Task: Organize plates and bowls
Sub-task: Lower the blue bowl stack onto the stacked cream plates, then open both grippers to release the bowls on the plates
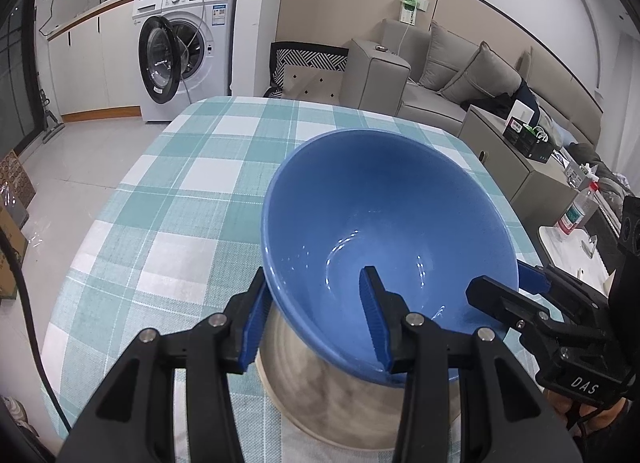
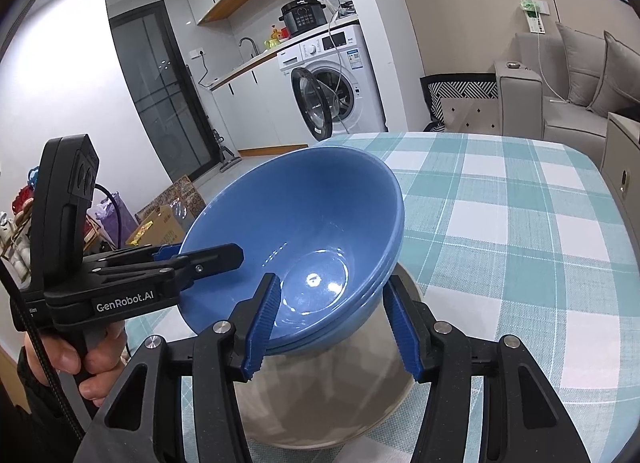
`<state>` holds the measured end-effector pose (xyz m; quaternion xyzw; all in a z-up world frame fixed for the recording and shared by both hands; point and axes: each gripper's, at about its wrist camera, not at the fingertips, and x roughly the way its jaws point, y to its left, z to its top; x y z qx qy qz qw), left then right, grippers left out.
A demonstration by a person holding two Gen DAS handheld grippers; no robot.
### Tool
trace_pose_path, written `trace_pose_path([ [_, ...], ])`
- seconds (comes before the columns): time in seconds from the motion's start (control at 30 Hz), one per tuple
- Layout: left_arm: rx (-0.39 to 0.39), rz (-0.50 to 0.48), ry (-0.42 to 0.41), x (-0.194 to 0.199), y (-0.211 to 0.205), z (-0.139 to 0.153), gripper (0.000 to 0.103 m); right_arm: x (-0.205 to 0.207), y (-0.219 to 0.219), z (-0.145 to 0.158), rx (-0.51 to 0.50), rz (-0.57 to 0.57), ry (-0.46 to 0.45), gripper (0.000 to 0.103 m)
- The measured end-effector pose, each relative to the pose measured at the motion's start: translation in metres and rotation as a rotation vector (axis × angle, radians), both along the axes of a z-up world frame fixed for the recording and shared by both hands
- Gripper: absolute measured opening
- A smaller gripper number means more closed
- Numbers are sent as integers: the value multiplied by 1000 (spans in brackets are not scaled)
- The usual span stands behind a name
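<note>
A blue bowl (image 1: pixel 384 231) sits tilted in a metal bowl (image 1: pixel 320 395) on the checked table. In the right wrist view the blue bowl (image 2: pixel 304 223) shows as stacked blue bowls nested in the metal bowl (image 2: pixel 320 395). My left gripper (image 1: pixel 316 327) straddles the blue bowl's near rim, one finger inside, one outside, jaws apart. My right gripper (image 2: pixel 332 323) straddles the opposite rim the same way. Each gripper shows in the other's view: the right one (image 1: pixel 516 287), the left one (image 2: pixel 208 253).
The teal checked tablecloth (image 1: pixel 192 183) covers the table, whose far edge (image 1: pixel 280 101) faces a washing machine (image 1: pixel 188 51) with its door open. A grey sofa (image 1: pixel 452 75) and a low cabinet (image 1: pixel 516 155) stand to the right.
</note>
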<state>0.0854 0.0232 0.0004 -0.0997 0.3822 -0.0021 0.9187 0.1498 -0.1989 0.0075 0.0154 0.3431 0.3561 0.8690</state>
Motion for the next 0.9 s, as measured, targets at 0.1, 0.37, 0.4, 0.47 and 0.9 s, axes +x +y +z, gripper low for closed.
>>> trace_pose_path([
  [0.1, 1, -9, 2, -1, -1, -1, 46, 0, 0, -1, 2, -3, -9, 55],
  [0.37, -24, -21, -2, -4, 3, -2, 52, 1, -4, 3, 9, -25, -35, 74],
  [0.4, -26, -22, -1, -4, 3, -2, 52, 2, -5, 2, 9, -26, -34, 74],
  [0.47, -28, -26, -1, -5, 3, -2, 54, 2, -5, 2, 8, -30, -35, 76],
  [0.9, -18, -59, -60, -15, 6, 8, 79, 8, -11, -2, 13, -58, -29, 98],
])
